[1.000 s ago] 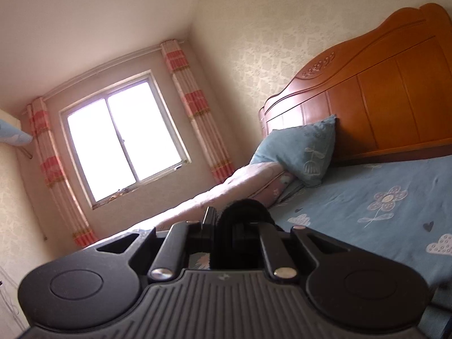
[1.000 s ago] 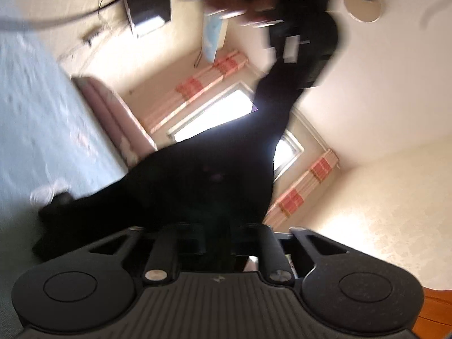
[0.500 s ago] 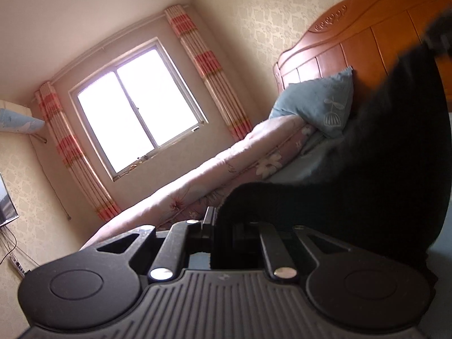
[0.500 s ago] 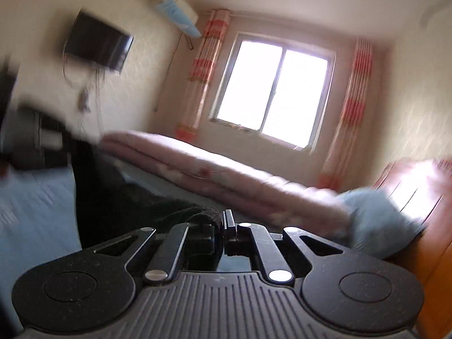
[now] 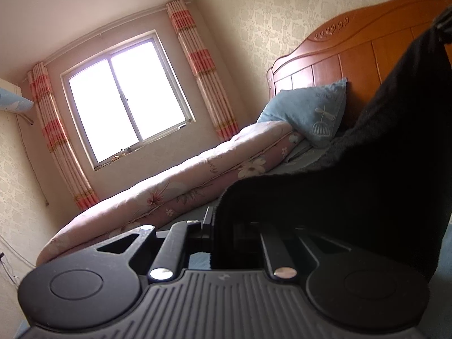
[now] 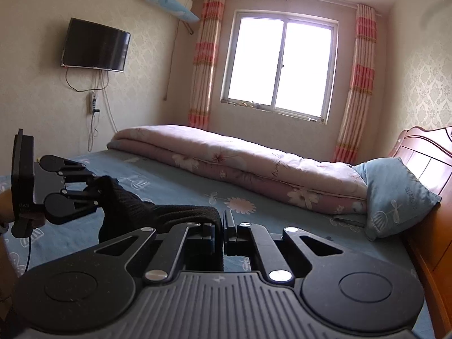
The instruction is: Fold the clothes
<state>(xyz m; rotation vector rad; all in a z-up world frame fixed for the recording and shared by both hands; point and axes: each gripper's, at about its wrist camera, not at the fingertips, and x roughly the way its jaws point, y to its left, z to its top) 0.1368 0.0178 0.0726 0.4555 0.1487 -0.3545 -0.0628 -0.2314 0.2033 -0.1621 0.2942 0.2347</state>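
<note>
Black garment (image 6: 147, 212) pinched between both closed claws (image 6: 223, 234)

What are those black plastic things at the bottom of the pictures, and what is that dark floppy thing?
Those are two grabbing tools that a person carries, one in each hand. Each tool has two fingers and a small camera that looks forward along them, so each picture shows its own tool at the bottom edge.

One picture comes from the left gripper, the other from the right gripper. In the right picture you can also see the left tool, over by the picture's left edge.

The floppy thing is a black garment. Both tools are pinching it shut, so it hangs stretched between them above the bed. On the bed lie a rolled pink quilt and a blue pillow. The person is folding clothes.
</note>
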